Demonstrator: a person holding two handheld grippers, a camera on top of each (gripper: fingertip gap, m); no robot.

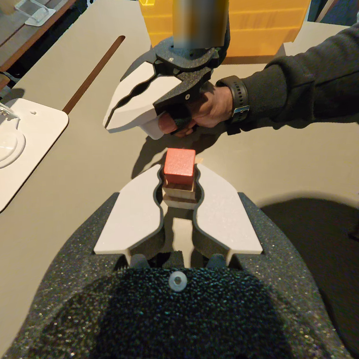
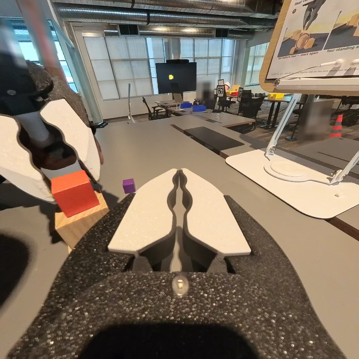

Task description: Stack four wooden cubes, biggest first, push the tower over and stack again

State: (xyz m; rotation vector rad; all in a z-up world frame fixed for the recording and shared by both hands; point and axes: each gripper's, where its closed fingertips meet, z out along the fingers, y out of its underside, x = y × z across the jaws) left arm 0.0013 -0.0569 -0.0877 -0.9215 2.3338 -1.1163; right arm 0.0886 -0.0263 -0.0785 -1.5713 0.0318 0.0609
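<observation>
A red cube (image 1: 179,167) sits on top of a stack of pale wooden cubes (image 1: 179,202); two wooden layers show under it. My left gripper (image 1: 179,168) is open, with its fingertips on either side of the red cube and narrow gaps on both sides. The right wrist view shows the red cube (image 2: 74,192) on a wooden cube (image 2: 83,219), with the left gripper's fingers (image 2: 75,132) spread above it. A small purple cube (image 2: 128,186) lies on the table beyond. My right gripper (image 2: 179,171) is shut and empty, just right of the stack; it also shows in the left wrist view (image 1: 108,124), behind the stack.
A white stand base (image 2: 291,184) carrying an instruction board (image 2: 310,38) stands to the right; it also shows at the left in the left wrist view (image 1: 33,139). A yellow bin (image 1: 252,29) sits at the far table edge. A slot (image 1: 93,77) runs through the grey tabletop. Spacing between my two grippers at the tips: around 9 cm. The small purple cube (image 2: 128,186) is about equally far from each gripper, around 15 cm.
</observation>
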